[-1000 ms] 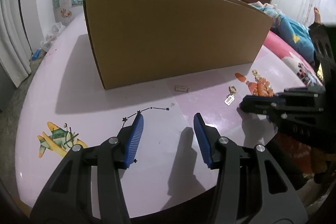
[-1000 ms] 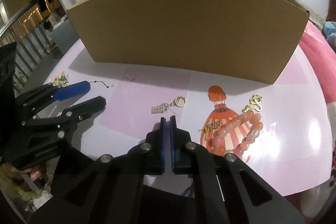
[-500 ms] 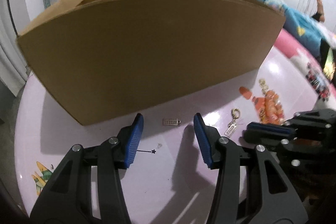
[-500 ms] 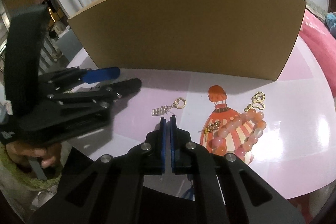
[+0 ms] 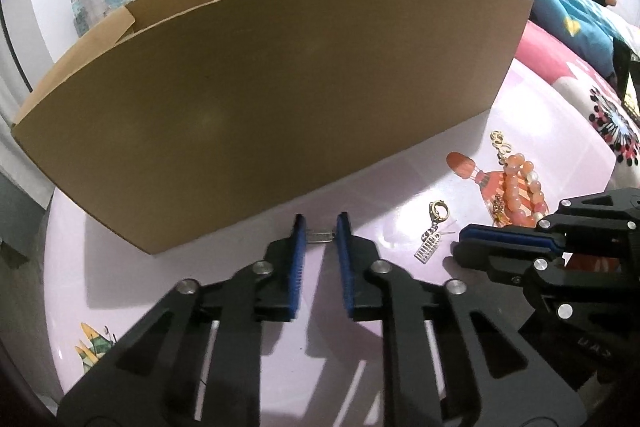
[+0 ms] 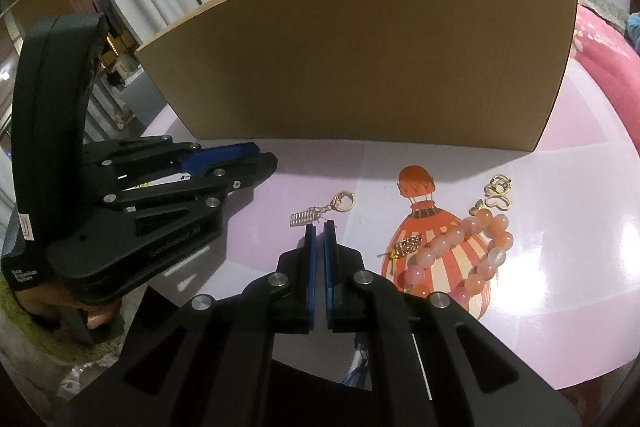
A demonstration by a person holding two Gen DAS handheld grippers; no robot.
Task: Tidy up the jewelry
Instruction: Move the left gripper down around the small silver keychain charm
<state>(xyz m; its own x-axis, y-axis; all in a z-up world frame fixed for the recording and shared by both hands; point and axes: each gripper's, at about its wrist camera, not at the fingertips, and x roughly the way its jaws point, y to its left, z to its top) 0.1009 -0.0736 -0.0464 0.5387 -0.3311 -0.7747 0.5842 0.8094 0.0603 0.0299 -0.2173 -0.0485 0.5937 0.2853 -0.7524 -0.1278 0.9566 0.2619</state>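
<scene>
The small silver charm [image 5: 320, 236] lies on the pink bench [image 5: 200, 287] just before the cardboard box [image 5: 280, 99], between the closing jaws of your left claw [image 5: 321, 227], while your right claw [image 6: 319, 227], jaws together and empty, hovers beside the keychain [image 6: 320, 213].

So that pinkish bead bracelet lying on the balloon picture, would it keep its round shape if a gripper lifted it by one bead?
Probably not. The bead bracelet already lies in a loose, folded loop, so it looks strung and would likely droop. Its beads look round and glossy, so they may slip from the right gripper. Pushed, it would more likely slide or bunch up on the shiny table than roll away.
</scene>
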